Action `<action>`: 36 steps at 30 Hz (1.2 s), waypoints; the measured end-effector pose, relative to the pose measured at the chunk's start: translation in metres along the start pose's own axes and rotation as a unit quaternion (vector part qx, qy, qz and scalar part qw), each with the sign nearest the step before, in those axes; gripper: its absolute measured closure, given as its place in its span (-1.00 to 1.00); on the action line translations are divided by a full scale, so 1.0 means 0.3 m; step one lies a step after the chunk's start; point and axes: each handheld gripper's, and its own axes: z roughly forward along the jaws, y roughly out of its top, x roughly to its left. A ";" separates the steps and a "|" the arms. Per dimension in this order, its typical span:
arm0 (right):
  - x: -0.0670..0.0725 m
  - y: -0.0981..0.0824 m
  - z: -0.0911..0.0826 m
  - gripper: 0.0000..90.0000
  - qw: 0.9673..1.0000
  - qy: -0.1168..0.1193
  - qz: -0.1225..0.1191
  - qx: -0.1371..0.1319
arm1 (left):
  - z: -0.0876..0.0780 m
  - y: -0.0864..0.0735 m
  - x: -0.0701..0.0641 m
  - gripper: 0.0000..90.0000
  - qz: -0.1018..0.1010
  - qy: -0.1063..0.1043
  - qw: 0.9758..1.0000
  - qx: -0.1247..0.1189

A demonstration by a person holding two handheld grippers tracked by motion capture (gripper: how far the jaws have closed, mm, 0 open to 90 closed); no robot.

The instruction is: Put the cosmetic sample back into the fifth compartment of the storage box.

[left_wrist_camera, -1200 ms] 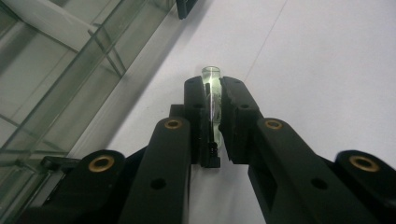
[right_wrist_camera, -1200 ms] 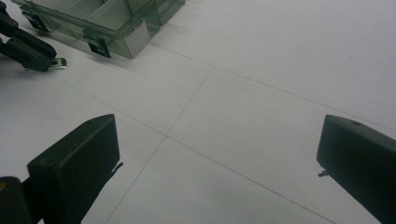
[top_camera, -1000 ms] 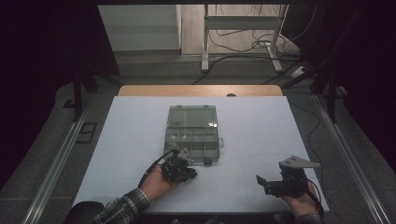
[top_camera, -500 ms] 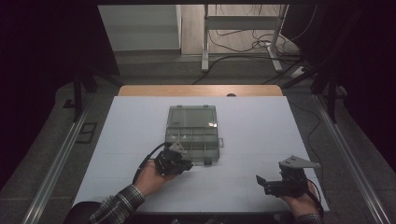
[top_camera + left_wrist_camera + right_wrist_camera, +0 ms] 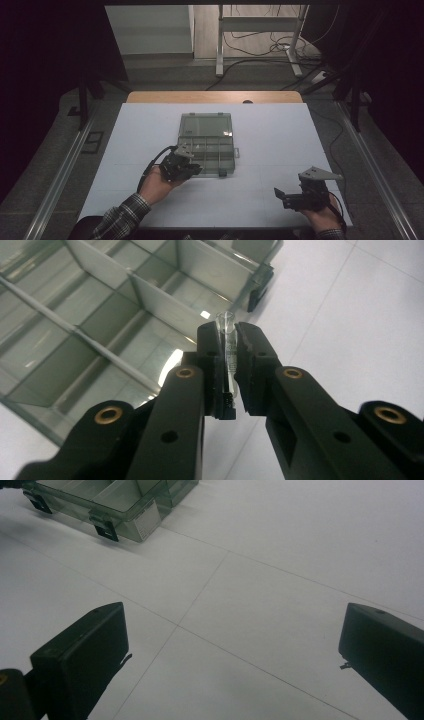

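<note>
Now the left hand-held gripper (image 5: 228, 352) clamps a small glass tube (image 5: 227, 337) upright over the compartment box (image 5: 75, 330).

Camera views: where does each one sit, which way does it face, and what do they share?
High view: fixed above the person's side, looking forward and down on the white table; both forearms enter from the bottom, with the left tool and right tool.
Left gripper view: rides the left tool, looking along its jaws, shut on a small clear tube, over the compartment box.
Right gripper view: rides the right tool, jaws apart, facing across the table.
Shared: the compartment box appears in all three.
</note>
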 end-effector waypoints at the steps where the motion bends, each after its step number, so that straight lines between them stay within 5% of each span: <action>1: 0.000 0.000 0.000 -1.00 1.000 0.000 0.000 0.000 | -0.001 0.000 0.004 0.80 -0.002 0.001 1.000 -0.001; 36: 0.000 0.001 0.003 -1.00 1.000 0.001 0.000 0.004 | -0.031 -0.022 0.147 0.80 -0.051 0.052 0.997 -0.009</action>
